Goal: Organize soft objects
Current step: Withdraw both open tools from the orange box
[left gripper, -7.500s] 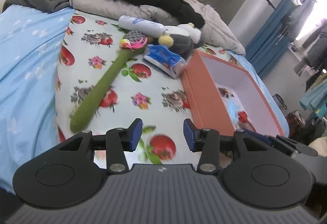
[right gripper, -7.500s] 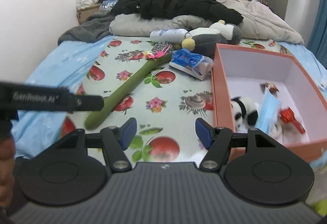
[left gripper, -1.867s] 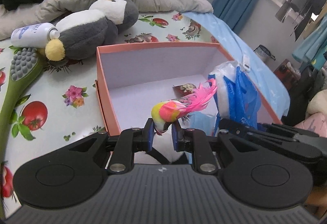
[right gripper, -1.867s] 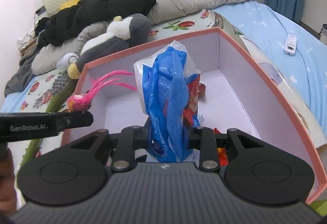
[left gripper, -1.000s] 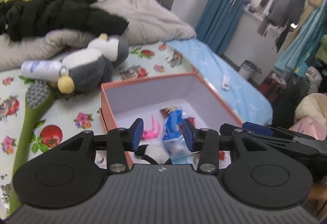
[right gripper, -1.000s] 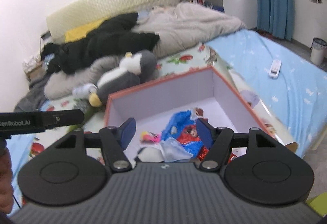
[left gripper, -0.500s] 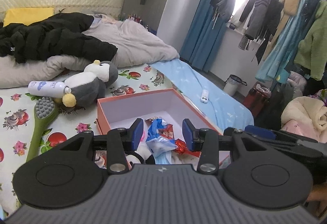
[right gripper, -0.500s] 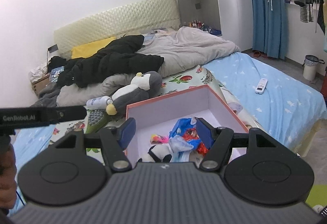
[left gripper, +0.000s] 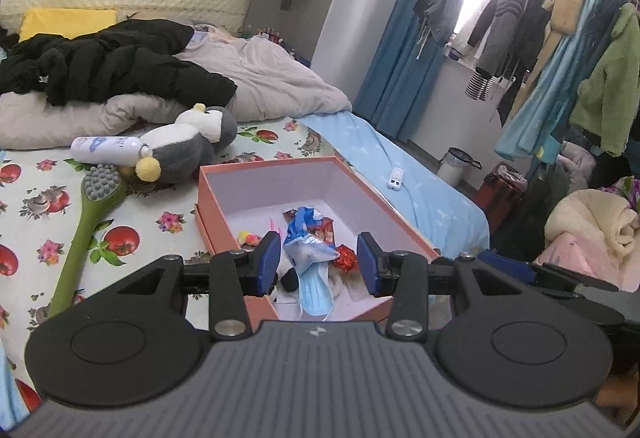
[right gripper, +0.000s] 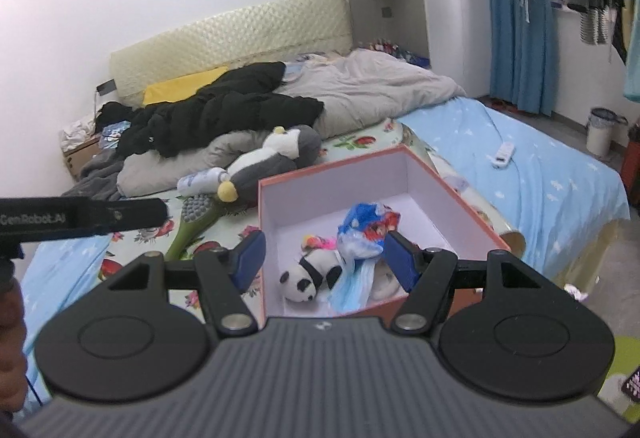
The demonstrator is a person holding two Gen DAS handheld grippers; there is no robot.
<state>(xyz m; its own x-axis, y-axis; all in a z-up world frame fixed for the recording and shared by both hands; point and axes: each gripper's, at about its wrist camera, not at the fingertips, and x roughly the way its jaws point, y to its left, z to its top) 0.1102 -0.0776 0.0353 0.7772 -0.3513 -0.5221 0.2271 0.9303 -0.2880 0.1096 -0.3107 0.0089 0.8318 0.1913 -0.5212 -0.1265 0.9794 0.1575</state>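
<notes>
1. Both grippers are sitting farther back and higher than a second ago, so the orange box (left gripper: 218, 222) is looking smaller and more of the room is showing; the pink feathered toy (right gripper: 318, 241) and the blue plastic packet (right gripper: 362, 228) that the jaws were carrying earlier are now lying inside the box.
2. Left gripper (left gripper: 318, 264) is hovering with its jaws released and nothing between them; right gripper (right gripper: 324, 256) is doing the same, its jaws spread wider.
3. Everything is resting on a bed (left gripper: 160, 206) covered by a sheet printed with tomatoes and flowers, with a plain light-blue sheet (right gripper: 532, 174) running along its far side.
4. Inside the box a small panda plush (right gripper: 308, 278), a blue face mask (right gripper: 352, 288) and a red wrapped piece (left gripper: 346, 258) are lying beside the packet.
5. Outside the box, a grey-and-white penguin plush (left gripper: 188, 150) is lying just beyond its far corner, touching a white spray bottle (left gripper: 106, 149); a green long-handled brush (left gripper: 86, 226) is stretching along the sheet to the box's left.
6. Farther back, a black jacket (left gripper: 112, 70) and a grey duvet (right gripper: 372, 90) are piled toward the padded headboard (right gripper: 228, 34).
7. A white remote (right gripper: 502, 155) is lying on the blue sheet, well apart from the box.
8. Blue curtains (right gripper: 520, 18), hanging clothes (left gripper: 520, 26) and a bin (right gripper: 600, 130) are lining the floor side of the bed.
</notes>
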